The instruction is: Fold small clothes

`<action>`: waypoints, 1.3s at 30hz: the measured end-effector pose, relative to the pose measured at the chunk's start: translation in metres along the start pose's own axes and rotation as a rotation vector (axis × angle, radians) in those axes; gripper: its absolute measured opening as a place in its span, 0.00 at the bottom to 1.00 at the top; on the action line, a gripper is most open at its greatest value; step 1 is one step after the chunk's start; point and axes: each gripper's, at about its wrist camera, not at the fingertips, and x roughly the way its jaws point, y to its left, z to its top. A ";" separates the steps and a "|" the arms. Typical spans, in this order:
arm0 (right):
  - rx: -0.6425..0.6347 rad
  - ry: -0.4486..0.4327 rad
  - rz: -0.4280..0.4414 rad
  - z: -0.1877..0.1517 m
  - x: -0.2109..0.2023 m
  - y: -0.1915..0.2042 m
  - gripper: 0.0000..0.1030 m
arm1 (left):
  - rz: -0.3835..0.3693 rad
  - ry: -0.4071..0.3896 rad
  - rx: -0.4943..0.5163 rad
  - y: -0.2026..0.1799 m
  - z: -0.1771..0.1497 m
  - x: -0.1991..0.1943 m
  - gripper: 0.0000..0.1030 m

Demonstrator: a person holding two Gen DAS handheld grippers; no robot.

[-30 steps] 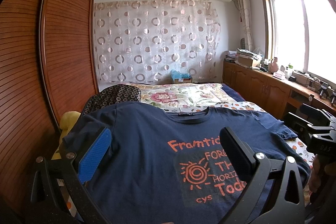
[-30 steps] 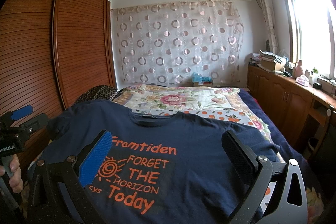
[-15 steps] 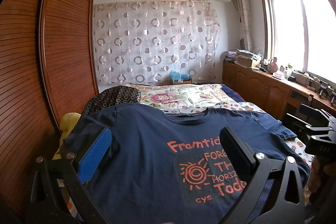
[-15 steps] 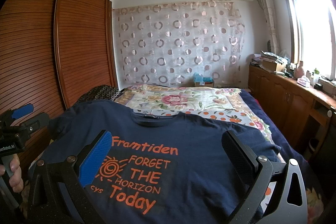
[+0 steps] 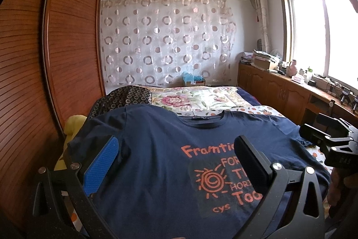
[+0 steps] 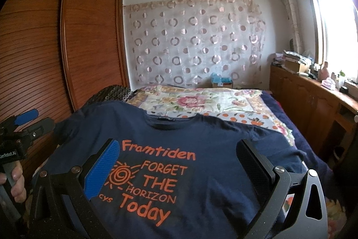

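Observation:
A navy T-shirt (image 5: 156,149) (image 6: 201,140) with orange lettering lies spread flat, front up, collar away from me, on the bed. My left gripper (image 5: 176,153) hovers open above its left half, nothing between the blue pad and the black pad. My right gripper (image 6: 179,156) hovers open above the printed chest area, holding nothing. The right gripper also shows at the right edge of the left wrist view (image 5: 331,145), held by a hand. In the right wrist view the left gripper (image 6: 24,124) appears at the left edge, by the shirt's left sleeve.
The bed carries a floral quilt (image 5: 201,100) beyond the shirt and a dark ring-patterned pillow (image 5: 120,97) at the far left. A wooden wardrobe (image 5: 44,59) runs along the left. A low wooden cabinet (image 5: 279,93) with clutter stands under the window on the right.
Both cameras have tipped slightly upward, so the shirt sits a little lower in view. Both grippers stay open and the shirt has not moved.

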 end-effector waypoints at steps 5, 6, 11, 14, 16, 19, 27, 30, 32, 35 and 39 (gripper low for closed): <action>-0.017 0.036 0.022 0.001 0.014 0.002 1.00 | 0.009 0.031 -0.014 0.021 -0.014 0.016 1.00; -0.022 0.045 0.031 0.001 0.019 0.003 1.00 | 0.009 0.037 -0.015 0.024 -0.016 0.018 1.00; -0.051 0.067 0.048 0.008 0.029 0.006 1.00 | 0.027 0.080 -0.022 0.051 -0.025 0.035 1.00; -0.064 0.081 0.067 0.014 0.034 0.006 1.00 | 0.039 0.104 -0.019 0.065 -0.031 0.042 1.00; -0.069 0.087 0.077 0.015 0.036 0.004 1.00 | 0.048 0.111 -0.017 0.071 -0.034 0.044 1.00; -0.080 0.091 0.097 0.018 0.039 0.002 1.00 | 0.055 0.118 -0.014 0.084 -0.039 0.049 1.00; -0.118 0.154 0.192 0.012 0.056 0.005 1.00 | 0.051 0.160 -0.055 0.129 -0.041 0.065 0.88; -0.140 0.188 0.213 0.011 0.061 0.004 1.00 | 0.064 0.181 -0.067 0.142 -0.039 0.075 0.81; -0.143 0.206 0.229 0.012 0.063 0.002 1.00 | 0.074 0.186 -0.062 0.149 -0.037 0.082 0.77; -0.150 0.219 0.239 0.016 0.062 -0.002 1.00 | 0.089 0.208 -0.034 0.157 -0.033 0.095 0.69; -0.154 0.219 0.250 0.017 0.057 -0.004 1.00 | 0.105 0.241 -0.014 0.169 -0.035 0.112 0.54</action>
